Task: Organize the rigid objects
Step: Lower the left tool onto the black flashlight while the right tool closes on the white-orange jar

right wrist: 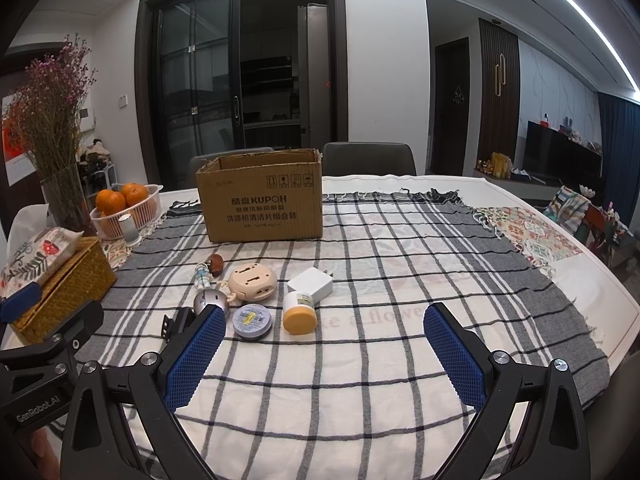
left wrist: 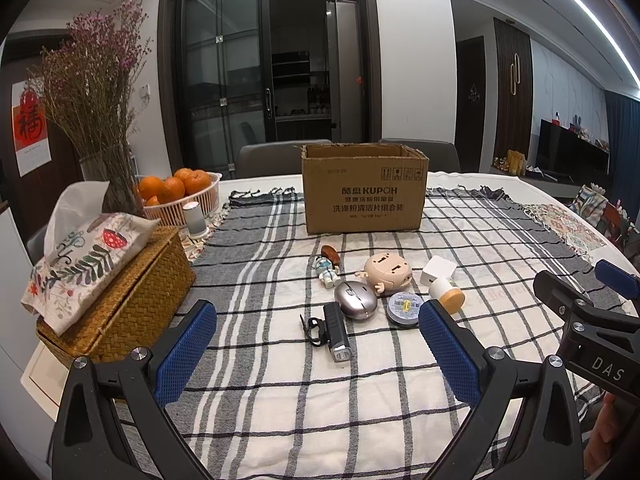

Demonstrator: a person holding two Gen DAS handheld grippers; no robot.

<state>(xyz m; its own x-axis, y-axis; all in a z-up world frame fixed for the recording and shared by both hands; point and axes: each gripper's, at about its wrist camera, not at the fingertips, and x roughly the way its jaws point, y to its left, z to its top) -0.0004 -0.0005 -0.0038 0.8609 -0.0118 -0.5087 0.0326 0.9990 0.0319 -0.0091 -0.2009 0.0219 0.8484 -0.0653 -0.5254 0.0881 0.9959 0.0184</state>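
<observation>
An open cardboard box (left wrist: pixel 362 188) (right wrist: pixel 262 196) stands at the far side of the checked cloth. In front of it lies a cluster of small objects: a black bike light (left wrist: pixel 336 330), a silver mouse (left wrist: pixel 355 300) (right wrist: pixel 211 300), a small figurine (left wrist: pixel 328 270), a beige round toy (left wrist: pixel 388 270) (right wrist: pixel 252 280), a white charger (left wrist: pixel 438 271) (right wrist: pixel 310 282), a round tin (left wrist: pixel 405 307) (right wrist: pixel 252 320) and a white jar with an orange lid (left wrist: pixel 448 294) (right wrist: pixel 300 314). My left gripper (left wrist: pixel 318 344) is open, short of the bike light. My right gripper (right wrist: pixel 322 344) is open, just near of the jar.
A wicker tissue box (left wrist: pixel 120 304) (right wrist: pixel 60 292) sits at the left, with a basket of oranges (left wrist: pixel 184 196) (right wrist: pixel 124 208) and a vase of dried flowers (left wrist: pixel 100 92) behind it. Two chairs stand behind the table. The table edge (right wrist: pixel 612 292) curves at the right.
</observation>
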